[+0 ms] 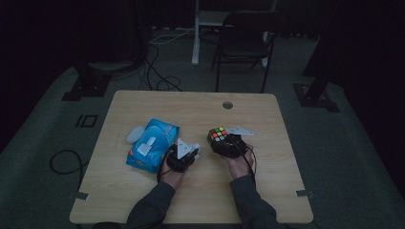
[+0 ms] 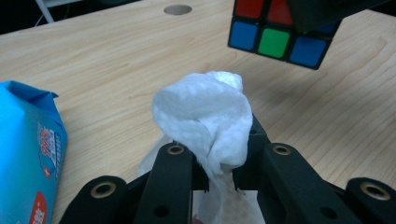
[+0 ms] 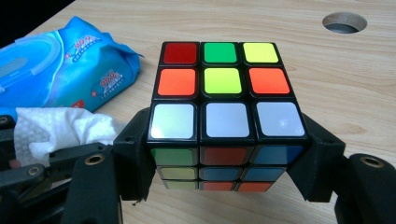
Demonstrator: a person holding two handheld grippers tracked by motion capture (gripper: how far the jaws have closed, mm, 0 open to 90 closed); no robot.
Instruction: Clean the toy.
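A crumpled white wipe (image 2: 205, 114) is being clamped between the closed jaws of the left hand-held gripper (image 1: 183, 155), its bunched end standing up above the jaw tips just over the table (image 1: 200, 102). A colour cube (image 3: 219, 93) is being gripped from both sides by the jaws of the right hand-held gripper (image 1: 228, 144); it is being held clear of the table, just right of the wipe, with its white row turned toward the near side in the right gripper view. The two hand-held grippers are being kept side by side near the middle of the table, close together but not touching.

To the left of the left hand-held gripper, a blue pack of wipes (image 1: 153, 143) is lying flat on the table, its white flap lid facing up, just beside the jaws. A small pale grey object (image 1: 135, 134) is resting against the far left edge of that pack; what it is cannot be told. A round cable hole (image 1: 228, 105) is being left uncovered at the far side of the table. Between wipe and cube nothing is standing in the way. Beyond the table, a dark chair (image 1: 246, 40) and loose cables (image 1: 157, 71) are lying on the floor.
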